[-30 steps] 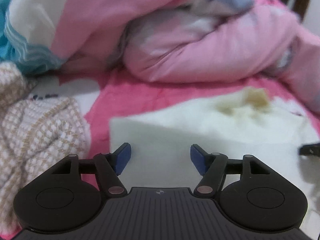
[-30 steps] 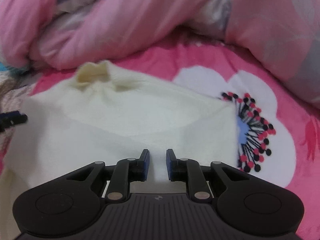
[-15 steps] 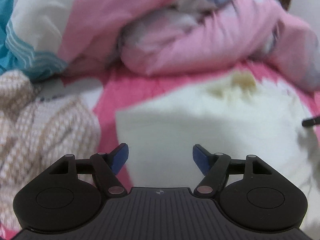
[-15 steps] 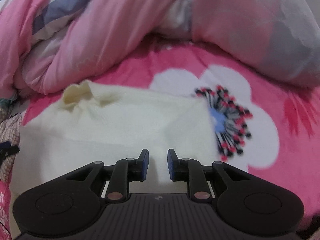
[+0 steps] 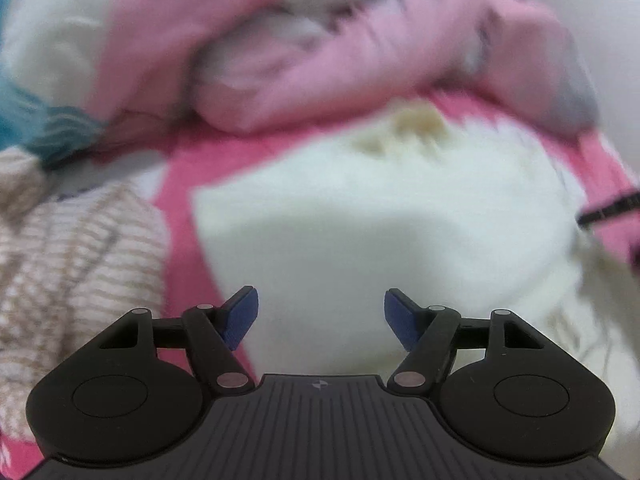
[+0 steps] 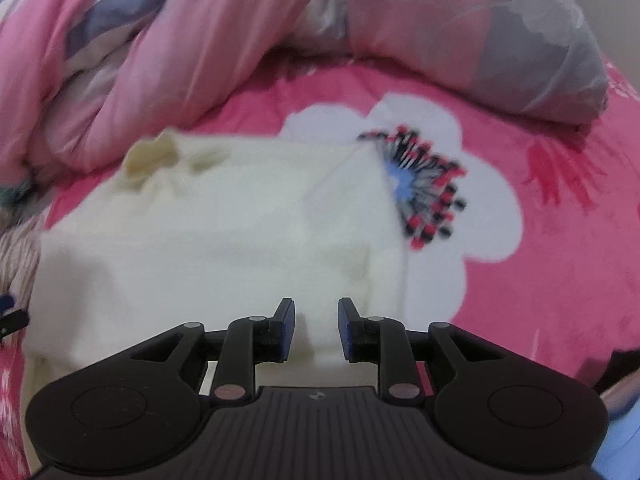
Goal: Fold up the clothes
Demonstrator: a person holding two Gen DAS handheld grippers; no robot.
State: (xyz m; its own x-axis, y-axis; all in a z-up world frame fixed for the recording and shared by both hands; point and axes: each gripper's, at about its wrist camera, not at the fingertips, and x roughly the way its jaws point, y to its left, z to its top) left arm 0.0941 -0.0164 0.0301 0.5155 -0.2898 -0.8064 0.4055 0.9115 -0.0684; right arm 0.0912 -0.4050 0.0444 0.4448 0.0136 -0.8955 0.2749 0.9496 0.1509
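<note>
While both grippers tilt steeply down, we see a cream garment (image 6: pixel 224 240) spread on the pink bed (image 6: pixel 540 280).

We find the left gripper (image 5: pixel 321 316) over the garment's near left edge, jaws wide, nothing between them. The right gripper (image 6: pixel 316 330) is above its near right part, jaws narrow and opening, gripping nothing. A checked garment (image 5: pixel 76 264) lies left of it.
</note>
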